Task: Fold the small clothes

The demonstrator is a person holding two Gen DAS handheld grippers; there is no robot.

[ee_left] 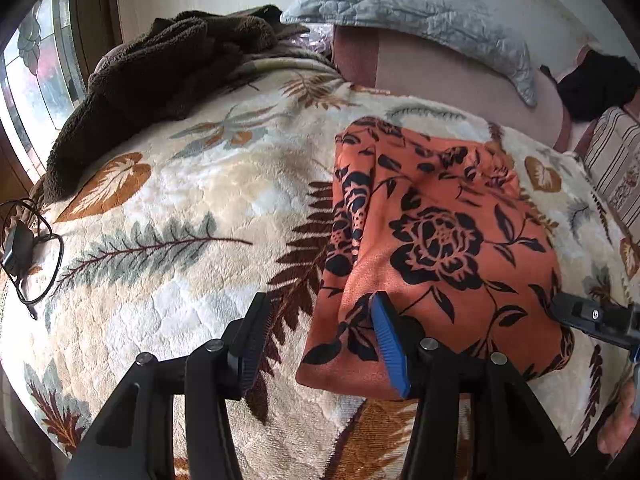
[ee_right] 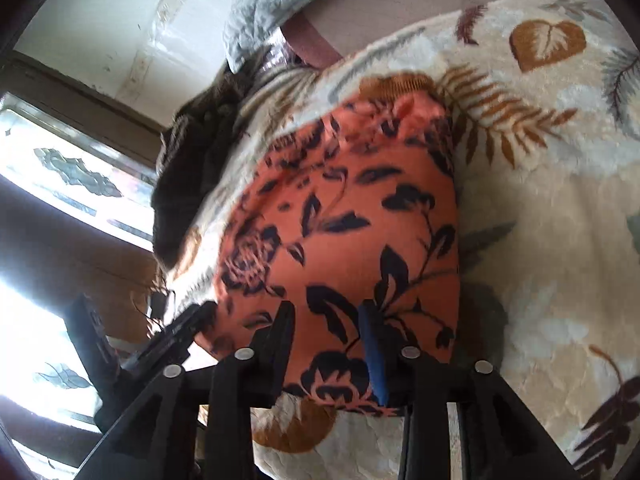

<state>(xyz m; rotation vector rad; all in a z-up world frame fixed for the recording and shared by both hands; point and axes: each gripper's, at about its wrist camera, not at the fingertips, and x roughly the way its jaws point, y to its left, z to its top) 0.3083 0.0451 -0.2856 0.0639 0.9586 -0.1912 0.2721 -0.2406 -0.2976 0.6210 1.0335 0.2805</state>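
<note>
On a leaf-print blanket (ee_left: 180,184) lies the folded orange cloth (ee_left: 440,240); my left gripper (ee_left: 320,320) and right gripper (ee_right: 328,320) both gape, empty.

Daylight came in through the window (ee_right: 60,184), which glared white in the right wrist view. That view was smeared with motion blur; the left one was sharp. Fisheye bending and dark corners framed both.

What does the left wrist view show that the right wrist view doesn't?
Only the left wrist view shows the black cable and adapter at the blanket's edge and a black cloth far right. Only the right wrist view shows the orange garment's right edge against the blanket. Both show the folded orange floral garment, the brown fleece, the grey pillow, and both tools open.
</note>
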